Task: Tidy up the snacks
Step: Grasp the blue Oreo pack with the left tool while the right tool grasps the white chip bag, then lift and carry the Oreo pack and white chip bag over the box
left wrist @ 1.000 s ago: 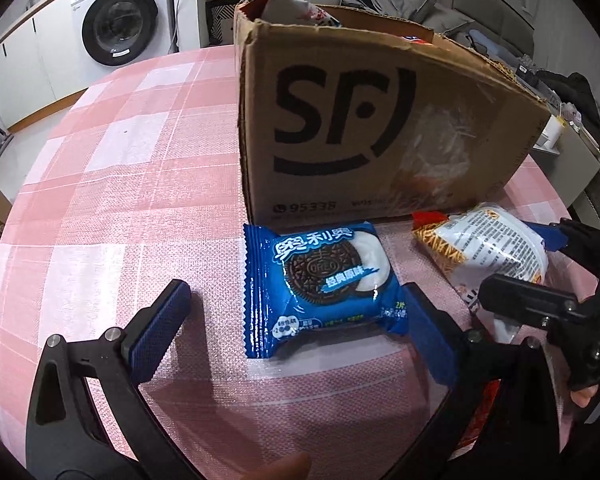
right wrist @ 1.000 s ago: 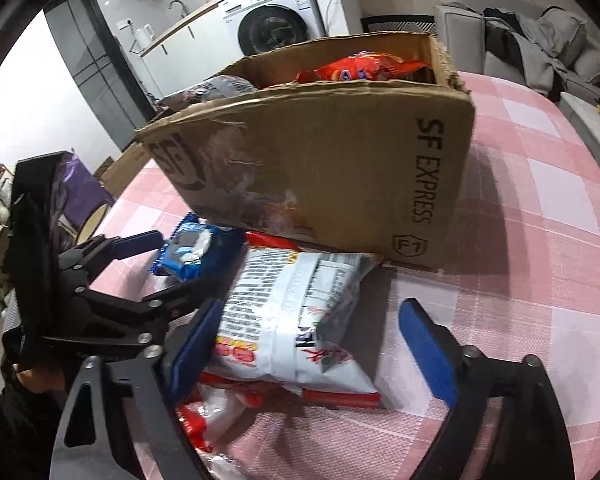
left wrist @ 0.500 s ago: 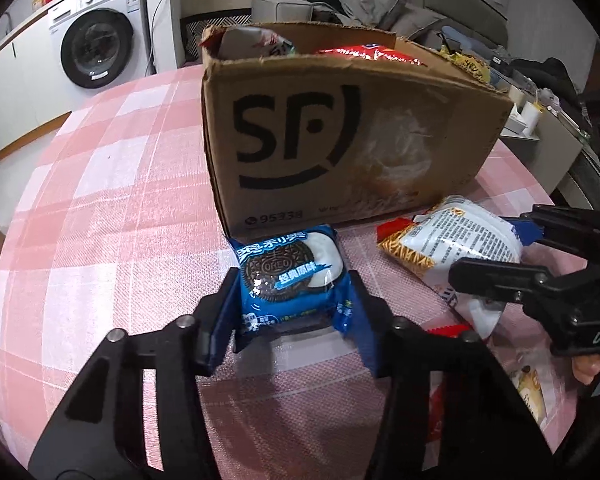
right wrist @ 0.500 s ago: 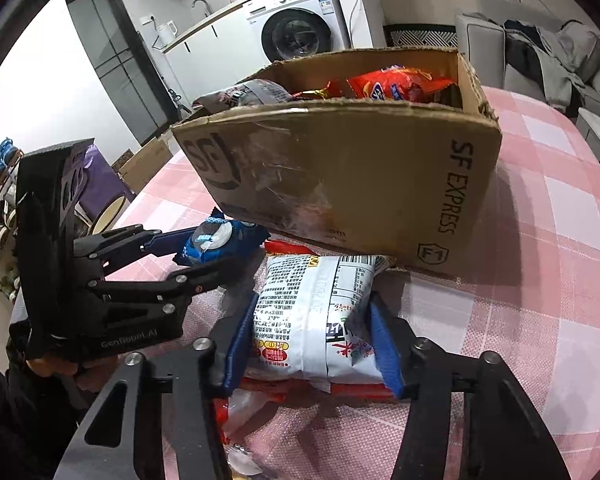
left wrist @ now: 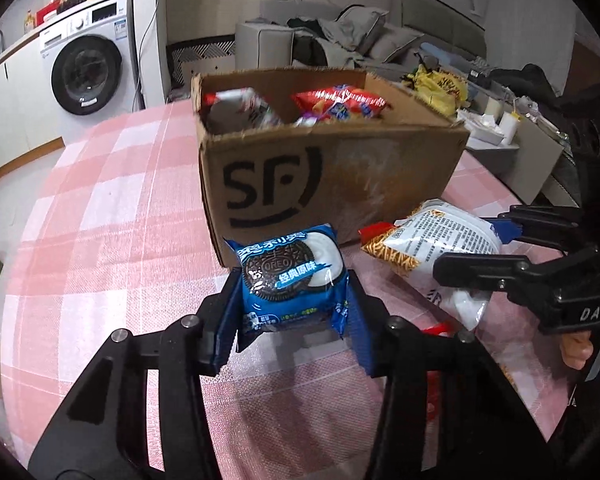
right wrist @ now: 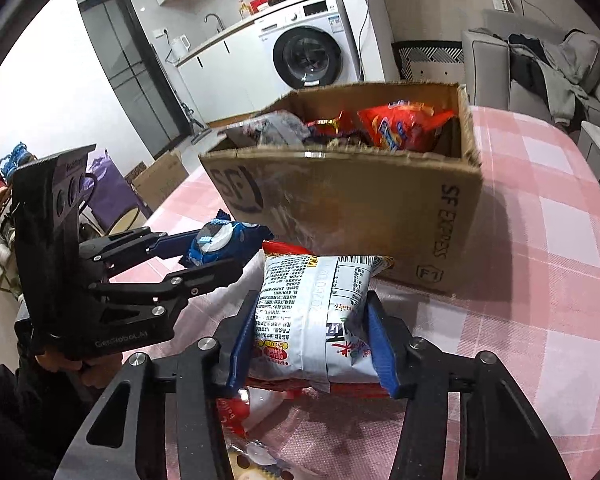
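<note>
My left gripper (left wrist: pixel 292 316) is shut on a blue Oreo pack (left wrist: pixel 290 276) and holds it above the pink checked table, in front of the brown SF cardboard box (left wrist: pixel 340 184). My right gripper (right wrist: pixel 308 344) is shut on a white noodle snack bag (right wrist: pixel 312 312), lifted just before the box (right wrist: pixel 380 216). The box holds a red snack bag (right wrist: pixel 400 124) and a grey pack (left wrist: pixel 240 110). Each gripper shows in the other's view: the left gripper (right wrist: pixel 204 254) and the right gripper (left wrist: pixel 480 248).
More snack packs (right wrist: pixel 248 412) lie on the table (left wrist: pixel 100 220) under my right gripper. A washing machine (left wrist: pixel 88 68) and a sofa with clothes (left wrist: pixel 340 36) stand beyond the table. A small carton (right wrist: pixel 160 184) sits on the floor at the left.
Both grippers closed on their packs, the left on the Oreo pack and the right on the noodle bag, and lifted them off the table. The box top now shows.
</note>
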Demonstrator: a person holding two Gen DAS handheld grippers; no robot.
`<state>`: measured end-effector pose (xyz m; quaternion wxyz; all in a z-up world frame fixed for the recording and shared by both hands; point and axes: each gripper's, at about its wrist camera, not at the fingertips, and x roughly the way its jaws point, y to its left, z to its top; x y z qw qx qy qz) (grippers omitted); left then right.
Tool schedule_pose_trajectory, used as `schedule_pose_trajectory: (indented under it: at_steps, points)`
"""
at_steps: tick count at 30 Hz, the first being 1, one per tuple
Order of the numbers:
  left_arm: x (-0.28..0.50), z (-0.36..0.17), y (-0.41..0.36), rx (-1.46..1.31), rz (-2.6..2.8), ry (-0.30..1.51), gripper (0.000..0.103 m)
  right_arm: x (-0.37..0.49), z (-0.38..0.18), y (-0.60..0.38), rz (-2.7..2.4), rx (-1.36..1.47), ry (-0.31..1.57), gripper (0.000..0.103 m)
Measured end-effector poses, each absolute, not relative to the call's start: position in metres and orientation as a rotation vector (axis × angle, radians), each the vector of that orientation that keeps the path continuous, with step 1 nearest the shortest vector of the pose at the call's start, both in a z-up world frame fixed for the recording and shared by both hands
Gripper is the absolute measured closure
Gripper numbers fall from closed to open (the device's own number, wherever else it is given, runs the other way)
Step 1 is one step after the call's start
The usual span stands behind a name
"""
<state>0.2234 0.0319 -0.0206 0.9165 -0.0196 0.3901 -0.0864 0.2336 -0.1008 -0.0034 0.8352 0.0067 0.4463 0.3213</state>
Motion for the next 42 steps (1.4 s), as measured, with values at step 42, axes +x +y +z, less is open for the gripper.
schedule_pose_trajectory:
  at_steps: [42]
  points:
    - [0.184,0.098,0.065,-0.089,-0.142,0.57,0.058,0.221,0.099,-0.159,0.574,0.164,0.659,0.052]
